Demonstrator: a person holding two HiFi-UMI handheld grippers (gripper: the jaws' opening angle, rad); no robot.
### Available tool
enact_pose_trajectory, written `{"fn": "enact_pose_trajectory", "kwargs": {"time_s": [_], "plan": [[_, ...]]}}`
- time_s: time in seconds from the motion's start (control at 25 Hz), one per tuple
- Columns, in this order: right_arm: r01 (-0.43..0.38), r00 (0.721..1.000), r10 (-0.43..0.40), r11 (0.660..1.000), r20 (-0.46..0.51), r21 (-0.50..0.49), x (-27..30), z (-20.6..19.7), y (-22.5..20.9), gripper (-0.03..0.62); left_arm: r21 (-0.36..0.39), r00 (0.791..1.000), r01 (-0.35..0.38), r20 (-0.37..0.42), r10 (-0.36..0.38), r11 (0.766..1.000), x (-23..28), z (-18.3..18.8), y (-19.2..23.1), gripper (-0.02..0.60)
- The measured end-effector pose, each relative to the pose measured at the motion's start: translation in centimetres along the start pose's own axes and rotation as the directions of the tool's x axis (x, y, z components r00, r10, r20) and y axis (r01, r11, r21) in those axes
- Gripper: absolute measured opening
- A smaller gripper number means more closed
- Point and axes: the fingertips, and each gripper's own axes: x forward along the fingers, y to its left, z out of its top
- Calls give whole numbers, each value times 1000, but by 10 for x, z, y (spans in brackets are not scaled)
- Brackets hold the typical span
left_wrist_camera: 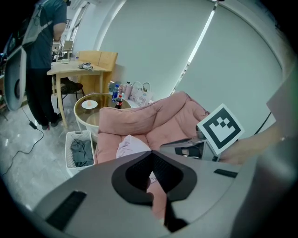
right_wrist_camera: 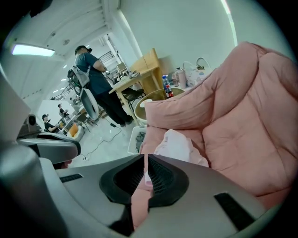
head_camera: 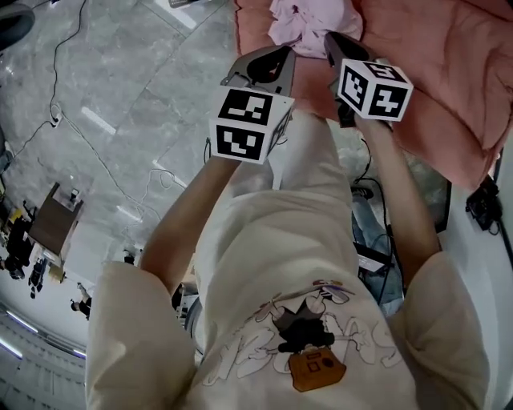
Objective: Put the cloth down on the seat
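Note:
A pale lilac cloth [head_camera: 309, 24] lies crumpled on the pink cushioned seat [head_camera: 433, 64]. It also shows on the seat cushion in the left gripper view, cloth [left_wrist_camera: 130, 146], and in the right gripper view, cloth [right_wrist_camera: 179, 144]. My left gripper [head_camera: 280, 53] hovers just short of the seat's front edge, jaws together with nothing between them [left_wrist_camera: 150, 153]. My right gripper [head_camera: 331, 40] hangs beside the cloth's near edge. Its jaws [right_wrist_camera: 145, 157] stand closed to a thin slit, and I see nothing pinched in them. The cloth rests free of both grippers.
A white basket [left_wrist_camera: 80, 148] of dark clothes stands on the floor left of the seat. Behind it are a round glass table [left_wrist_camera: 95, 104] with bottles, a wooden desk [left_wrist_camera: 77, 69] and a standing person [left_wrist_camera: 44, 51]. Cables [head_camera: 80, 136] trail over the grey floor.

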Motion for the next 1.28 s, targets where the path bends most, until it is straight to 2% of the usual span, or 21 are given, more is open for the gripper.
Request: {"fn": "enact_pose_trajectory", "kwargs": {"time_s": [0.12, 0.32, 0.6, 0.76, 1.12, 1.28], "plan": [[-12, 1000, 12, 1000, 11, -2, -26, 1, 19, 43, -4, 1000, 2, 17, -2, 1000, -23, 6, -6, 5], [-110, 994, 110, 994, 19, 9, -60, -1, 65, 41, 4, 999, 5, 34, -5, 1000, -63, 14, -17, 5], [-131, 989, 137, 984, 48, -121, -107, -2, 110, 41, -16, 998, 26, 59, -25, 1000, -111, 7, -37, 5], [-135, 985, 153, 971, 78, -199, -132, 6, 138, 41, -20, 994, 40, 99, -38, 999, -143, 16, -43, 5], [-144, 969, 190, 955, 159, -261, -183, 19, 182, 41, 22, 986, 40, 160, -44, 999, -200, 38, -54, 5], [-157, 955, 216, 950, 203, -269, -206, 26, 201, 41, 10, 978, 57, 199, -58, 998, -228, 46, -59, 5]]}}
